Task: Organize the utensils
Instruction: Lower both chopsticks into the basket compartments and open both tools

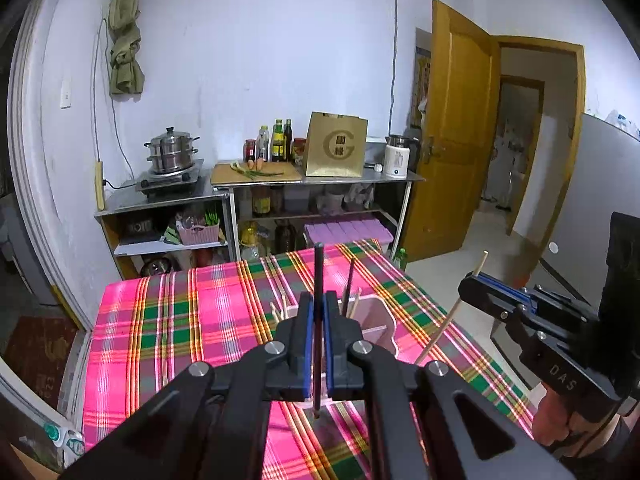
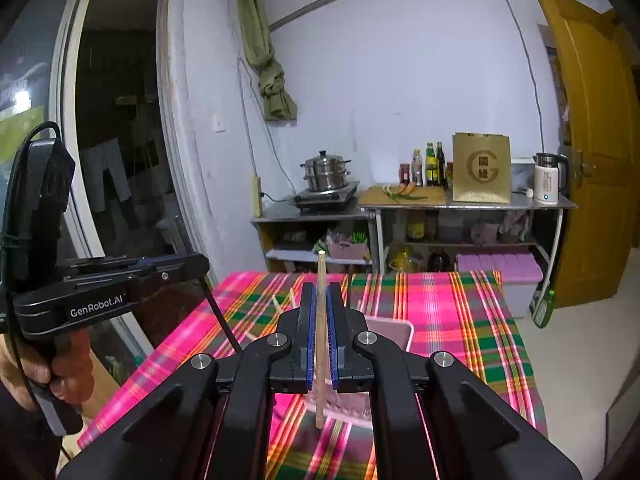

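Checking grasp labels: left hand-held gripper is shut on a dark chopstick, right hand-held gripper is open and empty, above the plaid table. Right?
Not quite. The right hand-held gripper is not open and empty: the right wrist view shows it shut on a light wooden chopstick. The rest stands: the left hand-held gripper is shut on a dark chopstick, both above the plaid table.
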